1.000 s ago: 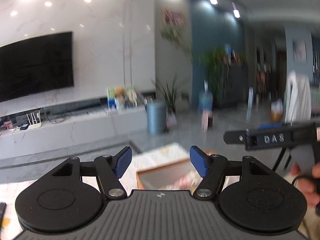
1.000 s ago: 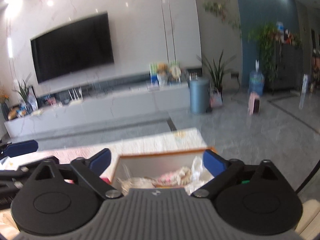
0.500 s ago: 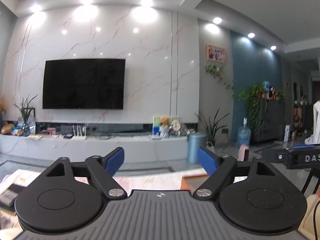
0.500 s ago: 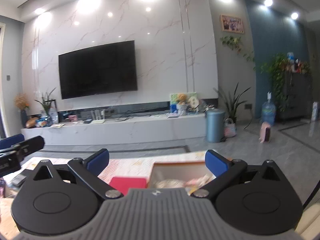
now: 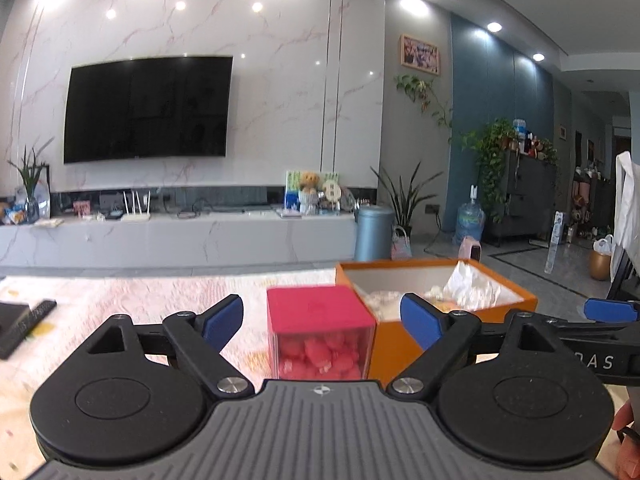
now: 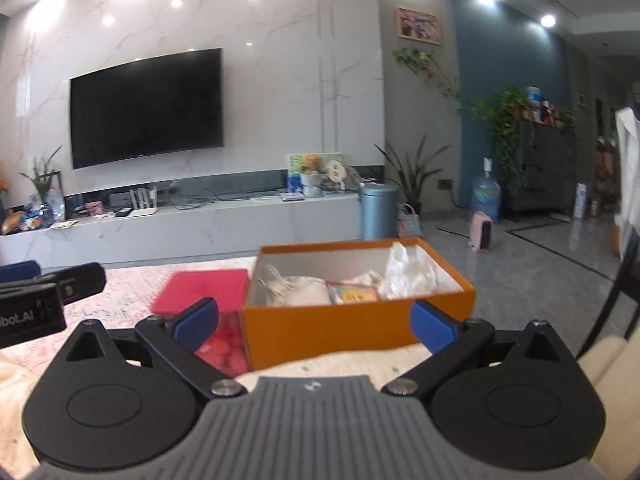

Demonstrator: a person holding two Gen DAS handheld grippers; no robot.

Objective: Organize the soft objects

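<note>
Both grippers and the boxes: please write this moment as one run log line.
left gripper: open, empty | right gripper: open, empty | red-lidded clear plastic box: beside open orange cardboard box

Hidden and cut-off parts

The orange box [image 6: 360,324] is hiding part of the pink-lidded cube [image 6: 224,344]; frame edges are cropping both gripper bodies.

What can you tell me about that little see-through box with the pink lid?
The box is a small cube with clear, plastic-looking walls and a flat pink lid, shut. It is packed with soft pink pieces. It stands upright on the patterned tabletop, close against the left side of the open orange box. Nothing grips it.
</note>
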